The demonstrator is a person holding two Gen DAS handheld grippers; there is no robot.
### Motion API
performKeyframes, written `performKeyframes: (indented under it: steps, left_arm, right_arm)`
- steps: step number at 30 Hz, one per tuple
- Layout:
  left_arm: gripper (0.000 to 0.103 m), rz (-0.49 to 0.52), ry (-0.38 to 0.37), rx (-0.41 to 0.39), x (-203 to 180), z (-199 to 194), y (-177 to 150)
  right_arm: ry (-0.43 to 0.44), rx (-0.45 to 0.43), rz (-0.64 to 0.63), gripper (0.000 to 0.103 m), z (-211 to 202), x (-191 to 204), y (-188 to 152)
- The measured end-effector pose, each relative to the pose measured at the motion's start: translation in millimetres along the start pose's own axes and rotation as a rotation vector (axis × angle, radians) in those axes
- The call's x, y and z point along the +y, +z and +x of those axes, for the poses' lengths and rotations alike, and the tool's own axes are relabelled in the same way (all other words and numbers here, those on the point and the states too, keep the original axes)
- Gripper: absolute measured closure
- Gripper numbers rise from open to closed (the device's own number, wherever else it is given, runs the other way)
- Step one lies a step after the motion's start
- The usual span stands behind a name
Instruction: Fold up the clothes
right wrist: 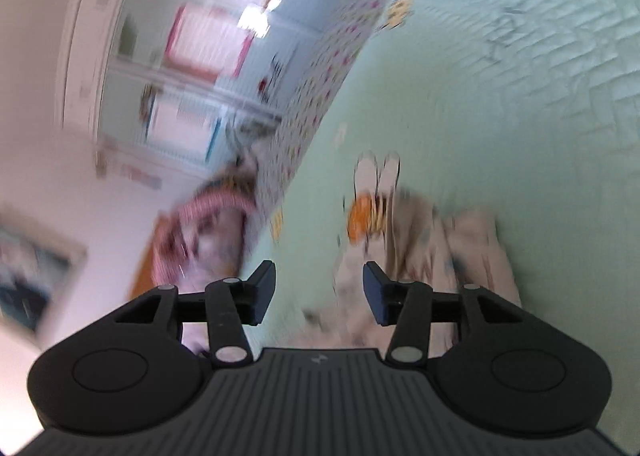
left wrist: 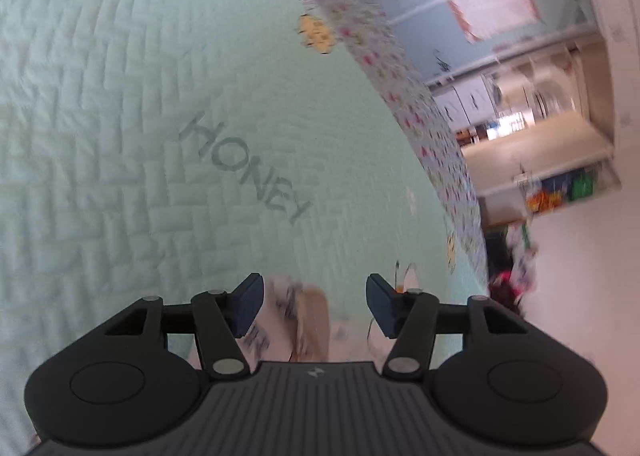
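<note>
Fingers first: the left gripper (left wrist: 316, 302) stands with its jaws parted about halfway, nothing pinched; a pale printed garment (left wrist: 298, 320) lies just beneath and between them on the mint quilted bedspread (left wrist: 140, 136), loose of the pads. It looks bunched there, though blur hides any neat edges

From the right wrist, the right gripper (right wrist: 319, 292) is likewise parted and empty. The same beige, patterned cloth (right wrist: 440, 256) sits in a soft heap just ahead and to its right, near the bed edge. I'd judge one fold has been let go, yet the piece looks rumpled, so smoothing or further folds remain
</note>
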State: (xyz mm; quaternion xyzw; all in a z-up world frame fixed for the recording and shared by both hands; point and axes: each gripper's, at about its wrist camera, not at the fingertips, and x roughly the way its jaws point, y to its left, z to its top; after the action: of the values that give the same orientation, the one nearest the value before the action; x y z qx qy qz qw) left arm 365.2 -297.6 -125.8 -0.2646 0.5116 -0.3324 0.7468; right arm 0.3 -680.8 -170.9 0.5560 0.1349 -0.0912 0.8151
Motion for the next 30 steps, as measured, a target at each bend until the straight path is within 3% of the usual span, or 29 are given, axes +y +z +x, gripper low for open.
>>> performKeyframes:
  steps: [5, 7, 10, 14, 18, 20, 22, 25, 28, 30]
  left_arm:
    - [0.044, 0.193, 0.067, -0.041, -11.4, -40.2, -59.9]
    - [0.044, 0.314, 0.11, -0.058, -19.1, -46.3, -92.3]
    - [0.045, 0.472, 0.139, -0.06, -31.8, -49.2, -136.6]
    - [0.045, 0.627, 0.155, -0.056, -41.5, -41.0, -171.6]
    - [0.045, 0.643, 0.154, -0.035, -33.9, -31.1, -180.8]
    - [0.045, 0.631, 0.152, -0.027, -30.4, -28.4, -183.1]
    - [0.045, 0.627, 0.151, -0.026, -26.9, -26.4, -184.8]
    - [0.045, 0.622, 0.142, -0.03, -24.5, -27.3, -188.0]
    - [0.045, 0.638, 0.129, -0.043, -26.8, -31.7, -190.4]
    - [0.044, 0.651, 0.119, -0.048, -29.1, -32.6, -191.1]
  right_arm:
    - [-0.098, 0.158, -0.233, 0.051, 17.9, 25.5, -55.5]
    - [-0.149, 0.204, -0.354, 0.051, 35.5, 41.2, -74.9]
    - [-0.223, 0.201, -0.539, 0.051, 65.7, 64.5, -97.1]
    - [-0.337, 0.219, -0.618, 0.051, 109.0, 69.0, -101.8]
    - [-0.414, 0.194, -0.714, 0.049, 144.5, 76.0, -94.7]
    - [-0.447, 0.185, -0.77, 0.039, 159.9, 84.3, -87.2]
    - [-0.502, 0.151, -0.841, 0.037, 180.4, 92.6, -74.5]
    - [-0.586, 0.099, -0.844, 0.037, 193.9, 102.9, -54.3]
    - [-0.521, 0.085, -0.756, 0.037, 173.5, 110.7, -54.3]
    - [-0.461, 0.134, -0.794, 0.035, 166.4, 116.7, -76.4]
